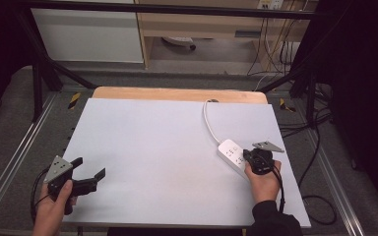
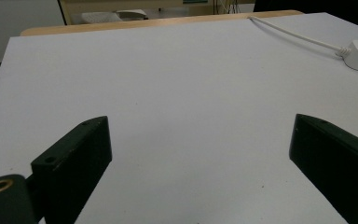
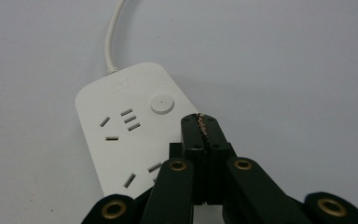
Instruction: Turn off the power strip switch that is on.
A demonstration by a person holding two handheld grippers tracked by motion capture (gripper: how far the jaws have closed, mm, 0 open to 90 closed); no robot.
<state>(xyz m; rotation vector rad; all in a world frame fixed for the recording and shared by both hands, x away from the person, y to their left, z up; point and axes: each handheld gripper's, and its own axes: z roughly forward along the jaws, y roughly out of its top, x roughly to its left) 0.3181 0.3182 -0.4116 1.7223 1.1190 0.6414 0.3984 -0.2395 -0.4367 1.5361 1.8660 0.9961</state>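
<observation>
On the white table [image 1: 167, 147] in the high view, the right gripper [image 1: 252, 158] sits over a white power strip [image 1: 232, 153] (its embossed lettering is unreadable), jaws pressed together, holding nothing. In the left gripper view, the left gripper [image 2: 200, 154] gapes wide and empty.

A lab-style recording station: a white surface [image 1: 167, 147] sits inside a black metal frame [image 1: 44, 69] on grey carpet [image 1: 10, 123], with cables [image 1: 320, 147] trailing along the floor and a light wooden cabinet [image 1: 197, 29] standing against the far wall.
</observation>
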